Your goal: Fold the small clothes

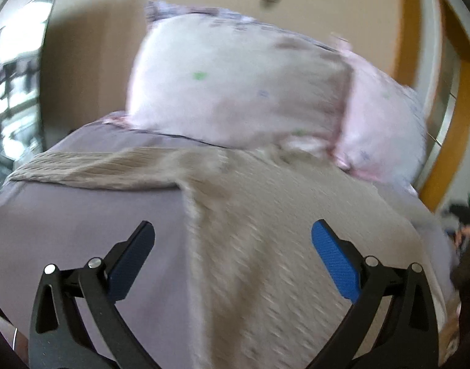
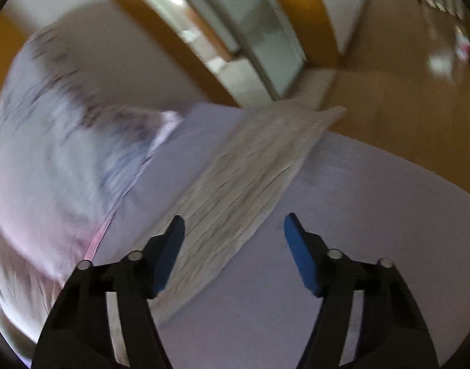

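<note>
A beige knitted garment [image 1: 265,215] lies spread on the lilac bed sheet [image 1: 81,230], one sleeve [image 1: 96,166] stretched to the left. My left gripper [image 1: 233,233] is open and empty above the garment's body, its blue pads wide apart. In the right wrist view the other sleeve [image 2: 253,172] lies as a long strip running toward the bed's edge. My right gripper [image 2: 234,227] is open and empty just above the near end of that sleeve. Both views are blurred by motion.
Two pale pink pillows [image 1: 235,89] lean against the wall at the head of the bed; one also shows at the left of the right wrist view [image 2: 50,141]. A wooden door frame [image 1: 450,123] and wooden floor [image 2: 404,92] lie beyond the bed's edge.
</note>
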Tool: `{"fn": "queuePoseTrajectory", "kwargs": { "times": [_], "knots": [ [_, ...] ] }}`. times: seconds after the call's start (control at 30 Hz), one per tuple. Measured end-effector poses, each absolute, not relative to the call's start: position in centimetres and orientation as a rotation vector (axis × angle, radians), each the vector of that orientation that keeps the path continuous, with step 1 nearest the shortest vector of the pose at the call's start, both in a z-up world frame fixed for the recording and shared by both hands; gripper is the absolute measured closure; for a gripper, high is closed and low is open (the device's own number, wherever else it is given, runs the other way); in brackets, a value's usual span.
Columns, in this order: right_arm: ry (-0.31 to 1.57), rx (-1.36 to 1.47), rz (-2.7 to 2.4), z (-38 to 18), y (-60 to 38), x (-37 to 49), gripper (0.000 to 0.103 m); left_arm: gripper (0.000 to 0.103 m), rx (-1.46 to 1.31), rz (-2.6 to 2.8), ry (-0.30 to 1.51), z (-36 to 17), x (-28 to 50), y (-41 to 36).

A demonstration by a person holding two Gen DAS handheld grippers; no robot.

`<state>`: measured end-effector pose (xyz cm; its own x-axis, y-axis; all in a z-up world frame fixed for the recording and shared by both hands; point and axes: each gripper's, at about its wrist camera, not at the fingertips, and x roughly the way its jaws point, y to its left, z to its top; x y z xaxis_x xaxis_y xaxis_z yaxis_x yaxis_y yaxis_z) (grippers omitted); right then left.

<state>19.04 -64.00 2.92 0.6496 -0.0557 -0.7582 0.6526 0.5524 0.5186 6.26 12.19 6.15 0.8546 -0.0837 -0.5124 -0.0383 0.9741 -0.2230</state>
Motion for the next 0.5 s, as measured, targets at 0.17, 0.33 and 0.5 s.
{"fn": "queuePoseTrajectory", "kwargs": {
  "times": [0.17, 0.33, 0.5],
  "knots": [
    [0.696, 0.993, -0.549, 1.4, -66.7, 20.2, 0.069, 0.002, -0.408, 0.027, 0.506, 6.0, 8.9, 18.8],
    [0.703, 0.941, -0.568, 1.5, -67.4, 21.2, 0.094, 0.002, -0.528, 0.154, 0.531, 5.5, 9.9, 24.2],
    [0.563, 0.611, -0.413, 9.9, -59.4, 22.8, 0.095, 0.002, -0.672, 0.19, 0.572, 4.4, 10.6, 29.4]
  ]
}}
